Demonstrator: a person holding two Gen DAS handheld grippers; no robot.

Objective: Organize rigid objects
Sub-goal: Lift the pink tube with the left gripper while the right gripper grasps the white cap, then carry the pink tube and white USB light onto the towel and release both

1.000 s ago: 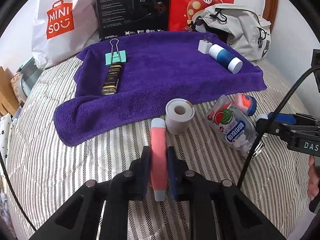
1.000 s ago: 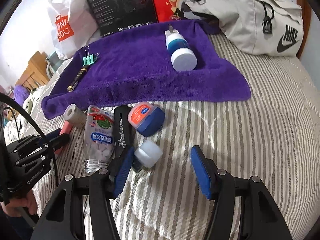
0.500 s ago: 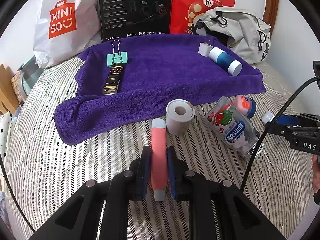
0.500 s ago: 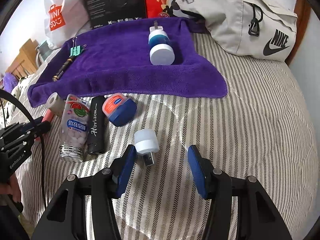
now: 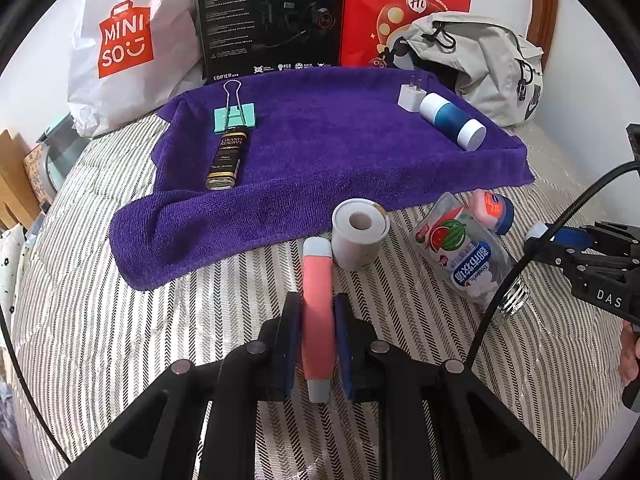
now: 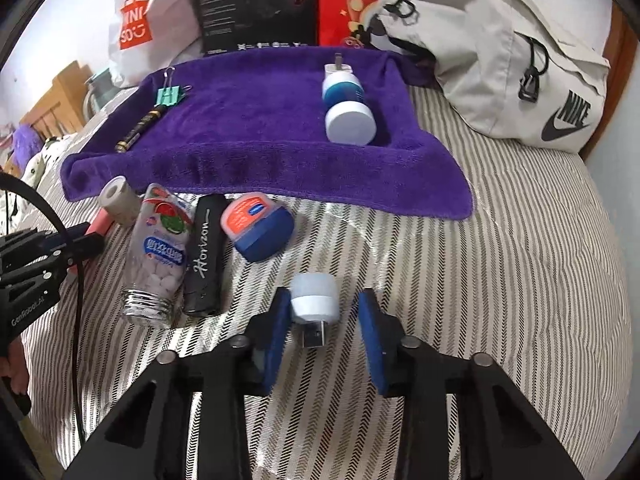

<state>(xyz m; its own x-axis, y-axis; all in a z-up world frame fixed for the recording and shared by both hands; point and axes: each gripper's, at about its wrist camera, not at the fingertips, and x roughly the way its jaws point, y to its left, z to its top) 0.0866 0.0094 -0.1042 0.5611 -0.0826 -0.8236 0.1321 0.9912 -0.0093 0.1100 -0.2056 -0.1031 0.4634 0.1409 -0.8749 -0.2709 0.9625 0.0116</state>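
My left gripper (image 5: 317, 316) is shut on a pink tube with grey ends (image 5: 318, 304), lying on the striped bedding in front of a purple towel (image 5: 320, 152). My right gripper (image 6: 322, 312) is open, its blue pads on either side of a small white USB light (image 6: 314, 298), the left pad touching it. On the towel lie a teal binder clip (image 5: 234, 118), a dark tube (image 5: 227, 158), a white charger (image 5: 411, 96) and a blue-white bottle (image 5: 452, 120). Off the towel lie a tape roll (image 5: 360, 232), a candy bottle (image 6: 160, 256), a black Horizon stick (image 6: 205, 252) and a Vaseline jar (image 6: 258, 226).
A Miniso bag (image 5: 128, 44), a black box (image 5: 272, 20) and a red box (image 5: 404, 4) stand behind the towel. A grey Nike backpack (image 6: 500, 56) lies at the back right. Wooden furniture (image 6: 60, 100) is off the bed's left side.
My right gripper has moved right and forward, from beside the black stick to straddling the USB light. The left gripper stays shut on the pink tube, nearly still.
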